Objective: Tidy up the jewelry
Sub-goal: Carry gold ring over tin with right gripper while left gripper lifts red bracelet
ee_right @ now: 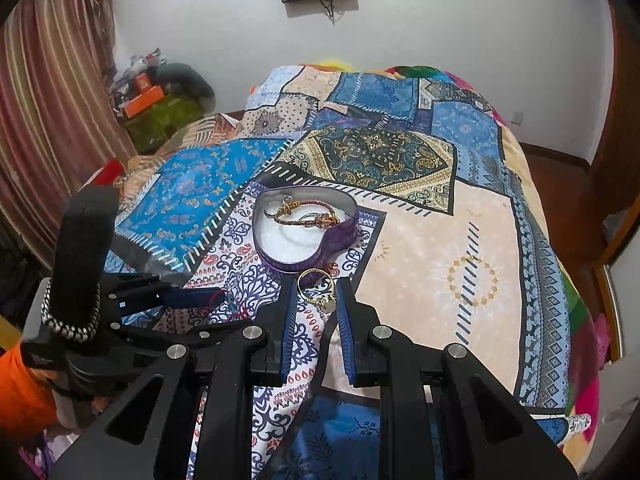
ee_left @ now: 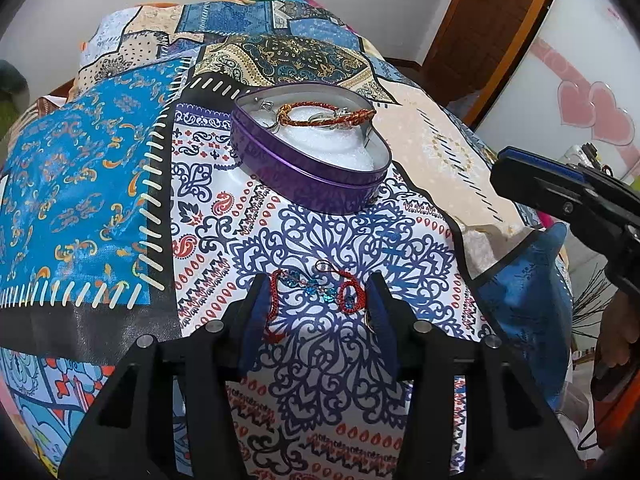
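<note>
**Left jaws over red piece, right jaws carrying gold bangle toward tin**

Bed (ee_right: 440,240) fills both views, covered in a patchwork quilt (ee_left: 80,200), blue, cream and paisley panels. White wall behind, striped curtain (ee_right: 48,100) at one side, wooden door frame (ee_left: 480,20) at the other.

Purple heart-shaped tin (ee_left: 312,152) sits open mid-quilt, white lining, one red-gold braided bracelet (ee_left: 328,114) already inside. Step in hand: loading the remaining pieces into the tin.

Right gripper (ee_right: 318,292) hovers just short of the tin, jaws clenched on a thin gold bangle (ee_right: 316,284) with a small charm. Next for it: carry over the rim and release above the lining, clear of the bracelet.

Left gripper (ee_left: 320,288) points down at the quilt, jaws released and straddling a red beaded piece with blue stones (ee_left: 320,292), which lies flat between the pads. Probably a bracelet or earring pair, too tangled to tell. Next move calls for closing low on the strand without pinching quilt fabric.
</note>
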`<action>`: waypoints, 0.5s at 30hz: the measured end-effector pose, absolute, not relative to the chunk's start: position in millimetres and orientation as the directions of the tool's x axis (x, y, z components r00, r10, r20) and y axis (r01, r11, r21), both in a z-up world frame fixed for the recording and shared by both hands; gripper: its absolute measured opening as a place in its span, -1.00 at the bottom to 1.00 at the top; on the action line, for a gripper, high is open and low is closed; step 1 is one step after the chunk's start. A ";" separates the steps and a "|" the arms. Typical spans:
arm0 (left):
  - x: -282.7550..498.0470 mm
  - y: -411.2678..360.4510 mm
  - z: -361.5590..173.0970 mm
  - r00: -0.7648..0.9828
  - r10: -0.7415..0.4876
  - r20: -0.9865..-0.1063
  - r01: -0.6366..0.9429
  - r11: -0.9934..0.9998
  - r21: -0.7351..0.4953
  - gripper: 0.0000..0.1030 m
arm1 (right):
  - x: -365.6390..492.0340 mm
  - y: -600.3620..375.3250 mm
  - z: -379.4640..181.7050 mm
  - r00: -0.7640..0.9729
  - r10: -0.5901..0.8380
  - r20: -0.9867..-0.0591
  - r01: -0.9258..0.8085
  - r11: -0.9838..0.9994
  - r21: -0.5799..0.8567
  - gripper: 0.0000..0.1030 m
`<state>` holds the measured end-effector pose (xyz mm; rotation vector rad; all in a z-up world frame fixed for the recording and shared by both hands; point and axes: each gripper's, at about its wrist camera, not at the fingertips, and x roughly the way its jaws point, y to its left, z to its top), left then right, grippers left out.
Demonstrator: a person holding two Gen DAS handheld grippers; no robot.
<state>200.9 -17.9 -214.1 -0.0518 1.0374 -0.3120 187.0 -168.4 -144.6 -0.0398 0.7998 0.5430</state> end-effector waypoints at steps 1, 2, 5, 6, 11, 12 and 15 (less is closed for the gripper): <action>200.7 -16.8 -213.9 0.473 -0.282 -0.835 0.225 0.955 -0.195 -0.10 | 186.9 -168.7 -145.0 0.567 0.447 -0.692 -0.476 0.863 0.168 -0.66; 200.3 -15.7 -213.8 0.478 -0.281 -0.832 0.218 0.956 -0.198 -0.18 | 187.0 -168.9 -145.5 0.566 0.447 -0.693 -0.476 0.863 0.168 -0.66; 199.7 -13.5 -211.7 0.495 -0.279 -0.823 0.212 0.957 -0.196 -0.48 | 186.7 -169.3 -146.3 0.564 0.446 -0.695 -0.476 0.863 0.168 -0.66; 199.4 -12.5 -210.4 0.501 -0.280 -0.819 0.213 0.957 -0.197 -0.63 | 186.4 -169.5 -146.5 0.563 0.446 -0.695 -0.476 0.863 0.168 -0.66; 205.1 -7.9 -206.9 0.495 -0.296 -0.817 0.205 0.954 -0.221 -0.88 | 185.0 -169.4 -146.0 0.564 0.447 -0.695 -0.478 0.862 0.167 -0.66; 204.6 -8.0 -205.8 0.499 -0.291 -0.817 0.205 0.955 -0.215 -0.88 | 184.8 -169.2 -145.7 0.565 0.447 -0.694 -0.478 0.862 0.166 -0.66; 202.1 -8.1 -199.7 0.515 -0.282 -0.809 0.207 0.957 -0.202 -0.88 | 184.4 -169.0 -143.7 0.569 0.447 -0.690 -0.479 0.862 0.164 -0.66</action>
